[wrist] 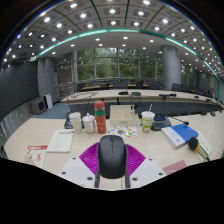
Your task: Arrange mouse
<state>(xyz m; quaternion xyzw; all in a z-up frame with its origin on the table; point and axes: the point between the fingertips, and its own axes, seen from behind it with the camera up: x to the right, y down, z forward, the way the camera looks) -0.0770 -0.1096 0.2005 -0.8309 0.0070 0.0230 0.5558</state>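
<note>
A dark grey computer mouse [112, 156] sits between my two fingers, its scroll wheel facing up. The purple pads [91, 158] press against both of its sides. My gripper [112, 165] is shut on the mouse and holds it above the light wooden desk [50, 128]. The mouse's rear end hides the fingertips.
Beyond the mouse stand a red bottle [100, 117], a white cup [75, 121], a mug [89, 124] and a green-rimmed paper cup [148, 121]. A blue book [181, 134] and dark cables lie to the right, papers [38, 152] to the left. Office desks lie further back.
</note>
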